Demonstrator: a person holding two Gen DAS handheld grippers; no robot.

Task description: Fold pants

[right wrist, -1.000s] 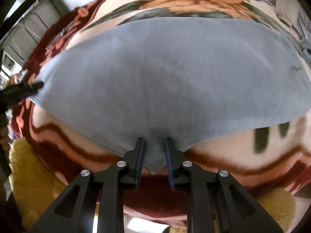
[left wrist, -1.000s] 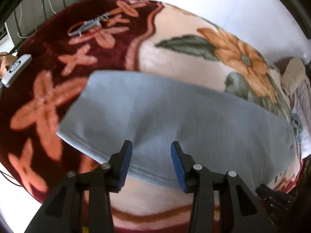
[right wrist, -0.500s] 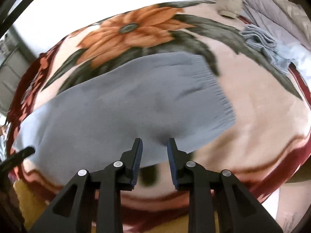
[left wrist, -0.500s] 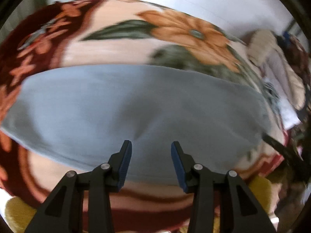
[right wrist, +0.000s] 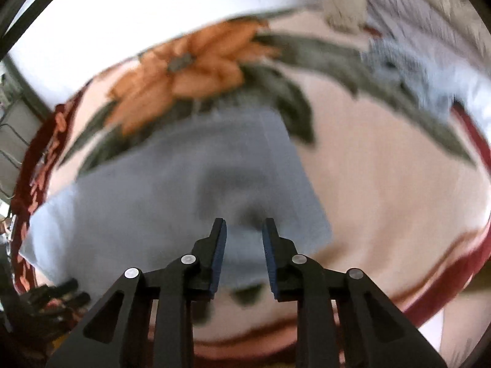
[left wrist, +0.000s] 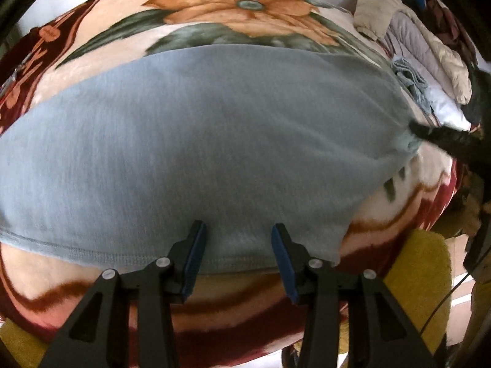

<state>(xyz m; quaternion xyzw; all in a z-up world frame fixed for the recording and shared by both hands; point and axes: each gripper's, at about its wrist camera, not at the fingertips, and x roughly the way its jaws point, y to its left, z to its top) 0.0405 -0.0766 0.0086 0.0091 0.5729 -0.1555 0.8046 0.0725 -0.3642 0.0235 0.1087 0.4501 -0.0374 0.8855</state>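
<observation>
The blue pants (left wrist: 214, 141) lie long from left to right on the flowery bed (left wrist: 92, 276), right under both tools, left tool (left wrist: 236, 257) and right tool (right wrist: 244, 254), each with jaws apart, holding nothing.

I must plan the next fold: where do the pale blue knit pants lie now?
The pale blue knit pants lie flat across the floral fleece blanket, just below its orange flower in both wrist views.
</observation>
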